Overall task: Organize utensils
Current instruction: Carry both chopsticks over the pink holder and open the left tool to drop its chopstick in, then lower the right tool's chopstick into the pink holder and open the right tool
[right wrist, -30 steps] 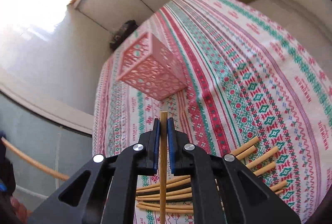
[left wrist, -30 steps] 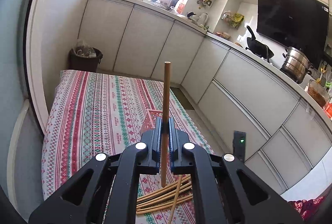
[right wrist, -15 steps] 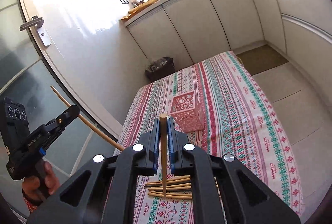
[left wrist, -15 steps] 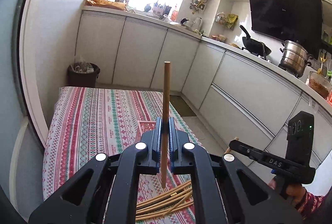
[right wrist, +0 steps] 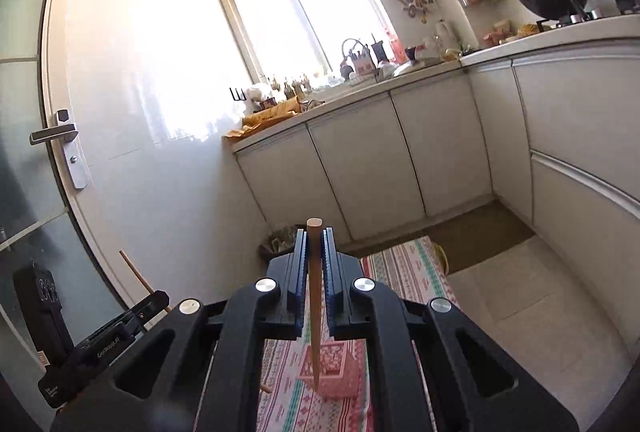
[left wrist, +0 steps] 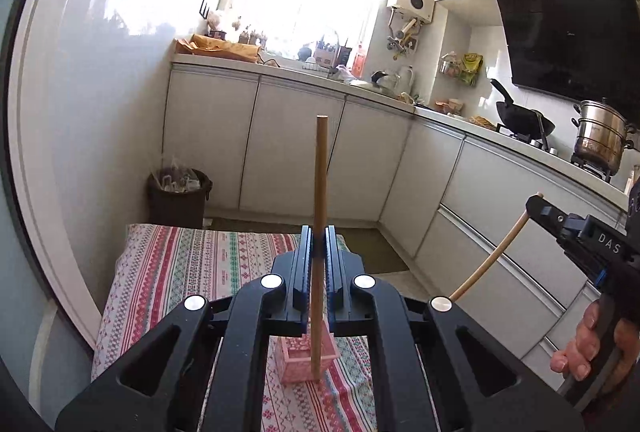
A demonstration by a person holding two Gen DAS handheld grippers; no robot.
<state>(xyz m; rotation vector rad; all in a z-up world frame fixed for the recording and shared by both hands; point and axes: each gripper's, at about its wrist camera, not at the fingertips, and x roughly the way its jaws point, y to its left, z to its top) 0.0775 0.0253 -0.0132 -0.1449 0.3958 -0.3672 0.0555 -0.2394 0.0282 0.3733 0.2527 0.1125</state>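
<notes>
My left gripper is shut on a wooden chopstick held upright, its lower tip over the pink perforated holder on the striped tablecloth. My right gripper is shut on another chopstick, also upright, its tip over the same pink holder. The right gripper also shows at the right of the left wrist view with its chopstick; the left gripper shows at the lower left of the right wrist view.
White kitchen cabinets and a counter with clutter run behind the table. A dark waste bin stands past the table's far end. A wok and a steel pot sit on the stove. A door with a handle is at left.
Both grippers have lifted and tilted up from the pile of chopsticks, each keeping its chopstick. The pile has dropped out of view and the pink holder now lies under both tips.
</notes>
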